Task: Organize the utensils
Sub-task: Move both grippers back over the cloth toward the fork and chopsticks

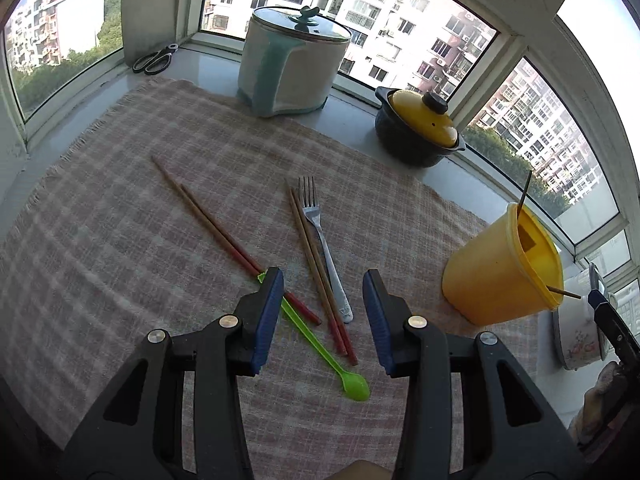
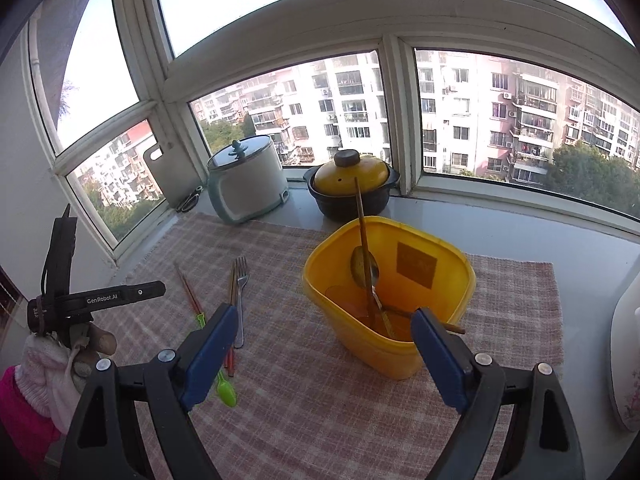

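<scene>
On the checked cloth (image 1: 120, 240) lie two pairs of red-tipped wooden chopsticks (image 1: 224, 236) (image 1: 316, 264), a metal fork (image 1: 320, 232) and a green plastic spoon (image 1: 320, 348). My left gripper (image 1: 324, 300) is open and empty, just above the chopsticks, fork and spoon. A yellow tub (image 2: 384, 292) holds a metal spoon (image 2: 364, 266) and chopsticks; it also shows in the left wrist view (image 1: 500, 268). My right gripper (image 2: 324, 344) is open and empty, just in front of the tub. The fork (image 2: 240, 292) and green spoon (image 2: 226, 390) lie to its left.
A white-and-teal cooker (image 1: 292, 64) and a dark pot with a yellow lid (image 1: 420, 128) stand on the sill at the back. Scissors (image 1: 156, 58) lie by a cutting board (image 1: 148, 12) at the back left. A floral white vessel (image 2: 624, 360) stands at the far right.
</scene>
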A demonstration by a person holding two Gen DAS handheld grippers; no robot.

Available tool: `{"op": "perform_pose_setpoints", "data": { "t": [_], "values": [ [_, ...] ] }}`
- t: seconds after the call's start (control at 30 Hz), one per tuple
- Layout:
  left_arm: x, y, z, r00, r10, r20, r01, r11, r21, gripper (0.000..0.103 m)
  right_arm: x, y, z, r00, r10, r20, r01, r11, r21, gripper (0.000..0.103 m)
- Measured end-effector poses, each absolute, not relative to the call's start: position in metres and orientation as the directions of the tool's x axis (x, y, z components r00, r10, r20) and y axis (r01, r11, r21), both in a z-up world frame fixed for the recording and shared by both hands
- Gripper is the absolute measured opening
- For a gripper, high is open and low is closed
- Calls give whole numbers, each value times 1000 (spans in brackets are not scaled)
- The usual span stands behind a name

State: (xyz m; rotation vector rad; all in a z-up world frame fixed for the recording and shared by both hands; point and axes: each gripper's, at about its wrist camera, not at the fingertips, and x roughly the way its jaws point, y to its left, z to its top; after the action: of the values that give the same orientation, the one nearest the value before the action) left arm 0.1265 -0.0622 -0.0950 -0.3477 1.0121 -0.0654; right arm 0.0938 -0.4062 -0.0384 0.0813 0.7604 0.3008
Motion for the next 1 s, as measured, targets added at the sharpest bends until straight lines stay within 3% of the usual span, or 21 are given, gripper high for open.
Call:
{"op": "perform_pose_setpoints", "data": {
  "t": [0.3, 0.5, 0.7, 0.77, 1.0],
  "values": [
    [125, -4, -118, 476, -211, -854, -139, 941, -310, 42, 101, -342, -43, 624, 343, -703, -323, 931, 168, 88],
    [134, 24, -131, 445, -248, -860, -136, 931, -339, 42, 116, -294, -58, 554, 369, -746, -360, 915, 185, 78],
    [146, 39, -142, 415, -277, -866, -119, 928, -354, 42, 139, -257, -80, 453, 407, -794, -379, 893, 242, 62],
    [149, 42, -145, 410, -281, -868, -119, 927, -356, 41, 148, -248, -89, 413, 418, -809, -374, 888, 268, 53],
    [158, 52, -156, 395, -293, -871, -123, 923, -366, 42, 179, -223, -123, 280, 440, -853, -367, 871, 328, 38]
  ]
}}
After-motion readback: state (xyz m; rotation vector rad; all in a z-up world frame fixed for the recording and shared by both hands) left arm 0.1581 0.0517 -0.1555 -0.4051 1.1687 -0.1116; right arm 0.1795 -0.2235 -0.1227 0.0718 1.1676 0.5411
